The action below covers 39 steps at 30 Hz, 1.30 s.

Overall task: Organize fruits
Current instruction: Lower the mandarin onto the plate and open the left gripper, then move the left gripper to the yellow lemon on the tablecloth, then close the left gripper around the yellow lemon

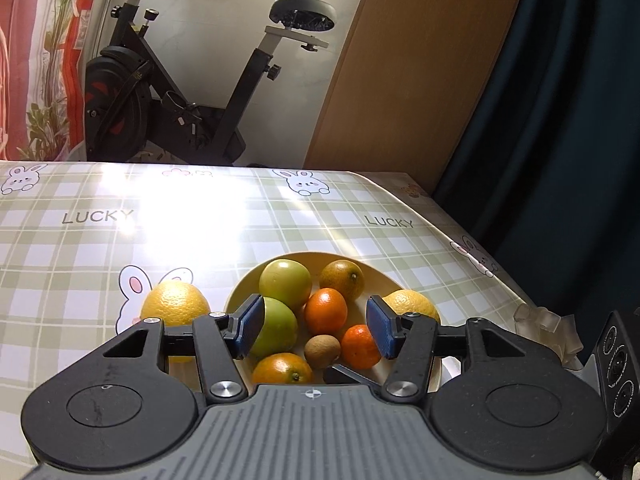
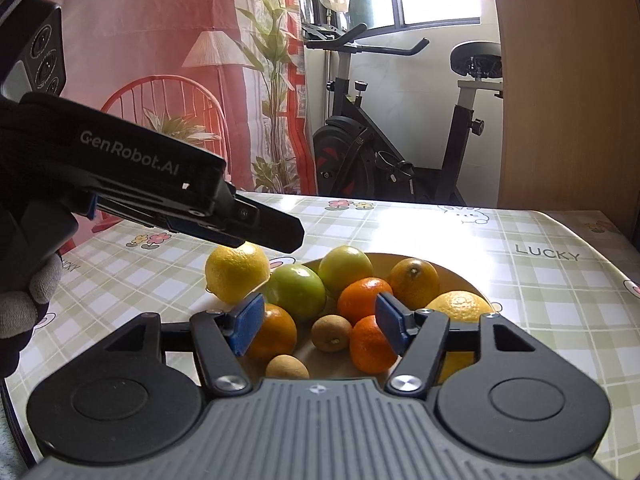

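Note:
A pale yellow plate (image 1: pixel 378 271) (image 2: pixel 460 276) on the checked tablecloth holds two green apples (image 1: pixel 285 283) (image 2: pixel 295 291), several oranges and tangerines (image 1: pixel 325 310) (image 2: pixel 363 299) and a brown kiwi (image 1: pixel 322 351) (image 2: pixel 331 332). A second kiwi (image 2: pixel 287 367) lies at the plate's near edge. One yellow citrus fruit (image 1: pixel 175 304) (image 2: pixel 237 276) sits on the cloth just left of the plate. My left gripper (image 1: pixel 316 326) is open above the plate's near side; from the right wrist its tip (image 2: pixel 286 236) hangs over the yellow fruit. My right gripper (image 2: pixel 320 326) is open and holds nothing.
A gloved hand (image 2: pixel 24 308) holds the left gripper. A clear plastic piece (image 1: pixel 544 320) lies near the table's right edge. An exercise bike (image 1: pixel 180 92) stands beyond the far edge, with a wooden panel (image 1: pixel 400 80) and a dark curtain (image 1: pixel 560 120) to the right.

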Tool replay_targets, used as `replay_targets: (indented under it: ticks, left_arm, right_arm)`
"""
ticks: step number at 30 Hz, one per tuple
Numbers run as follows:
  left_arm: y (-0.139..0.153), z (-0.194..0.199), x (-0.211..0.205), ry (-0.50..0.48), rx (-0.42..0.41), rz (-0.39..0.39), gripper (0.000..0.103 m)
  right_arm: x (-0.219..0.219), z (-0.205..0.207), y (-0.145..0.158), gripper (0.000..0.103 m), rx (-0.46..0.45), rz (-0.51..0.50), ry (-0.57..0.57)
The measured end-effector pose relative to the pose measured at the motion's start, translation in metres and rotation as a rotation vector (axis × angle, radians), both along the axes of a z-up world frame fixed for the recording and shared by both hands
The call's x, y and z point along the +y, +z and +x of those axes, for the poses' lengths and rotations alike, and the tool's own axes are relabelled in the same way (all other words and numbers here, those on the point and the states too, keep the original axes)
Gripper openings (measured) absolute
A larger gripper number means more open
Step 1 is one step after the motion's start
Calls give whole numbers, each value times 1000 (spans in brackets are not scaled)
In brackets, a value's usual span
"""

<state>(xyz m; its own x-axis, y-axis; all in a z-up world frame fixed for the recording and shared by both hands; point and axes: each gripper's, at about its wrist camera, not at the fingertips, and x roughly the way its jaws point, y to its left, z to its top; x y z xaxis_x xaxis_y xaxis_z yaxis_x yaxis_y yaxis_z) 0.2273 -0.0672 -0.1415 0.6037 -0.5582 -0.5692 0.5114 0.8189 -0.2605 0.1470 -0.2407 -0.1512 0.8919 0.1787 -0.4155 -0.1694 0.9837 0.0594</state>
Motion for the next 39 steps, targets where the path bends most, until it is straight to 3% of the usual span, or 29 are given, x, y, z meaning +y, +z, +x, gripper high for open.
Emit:
replay_targets:
  ticks: [7, 15, 19, 30, 39]
  left_arm:
    - [13, 26, 54, 119, -12, -11, 59]
    - [-1, 53, 84, 194, 45, -71, 59]
    - [-16, 59, 86, 183, 75, -101, 60]
    - [-37, 65, 86, 108, 120, -143, 60]
    - [-53, 71, 91, 126, 175, -164, 60]
  right_arm:
    - [18, 23, 11, 65, 22, -26, 45]
    - [48, 67, 6, 66, 128, -73, 82]
    - [71, 86, 1, 74, 149, -140, 128]
    - [106, 116, -19, 73, 220, -260, 188]
    - [110, 123, -24, 67, 235, -290, 162]
